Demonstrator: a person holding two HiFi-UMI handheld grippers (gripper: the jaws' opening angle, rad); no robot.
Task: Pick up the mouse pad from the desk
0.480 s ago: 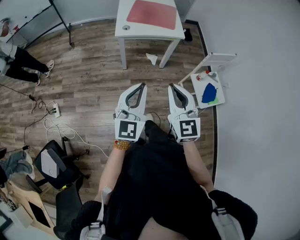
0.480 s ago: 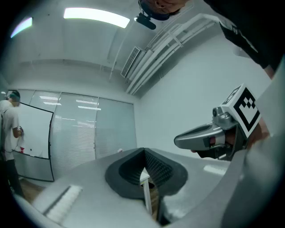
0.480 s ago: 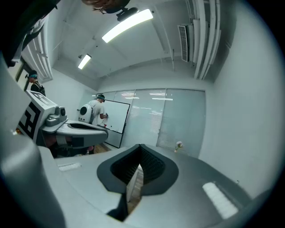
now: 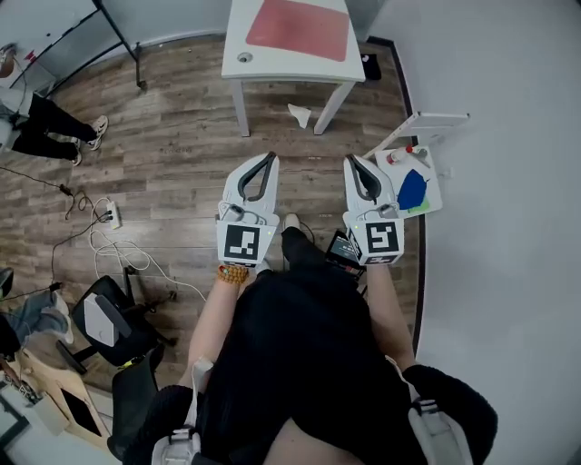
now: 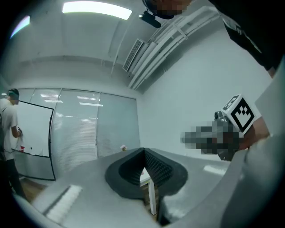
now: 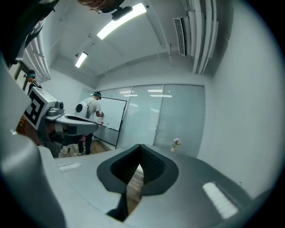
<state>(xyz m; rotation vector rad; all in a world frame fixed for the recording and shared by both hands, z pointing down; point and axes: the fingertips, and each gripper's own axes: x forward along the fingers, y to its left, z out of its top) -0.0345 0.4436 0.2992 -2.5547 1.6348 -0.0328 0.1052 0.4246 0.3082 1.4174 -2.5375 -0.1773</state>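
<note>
Left gripper (image 4: 269,158), right gripper (image 4: 349,161): jaws together, nothing between. Pad (image 4: 298,24) flat on desk (image 4: 238,56), 12 o'clock from both, well apart; long axis runs 9 to 3. Left gripper looks slightly nearer.

Floor (image 4: 172,154): wood planks.
Paper scrap (image 4: 298,114): white, on the floor.
Power strip (image 4: 109,214): white cables trailing.
Office chair (image 4: 113,327): black, lower left.
White tray (image 4: 432,182): blue object (image 4: 410,187) on it.

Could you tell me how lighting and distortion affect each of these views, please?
Head view: even light, fisheye bowing the white wall, mouse pad sharp. Left gripper view: ceiling light glares, foreground soft. Right gripper view: strong barrel curve, dark corners.
</note>
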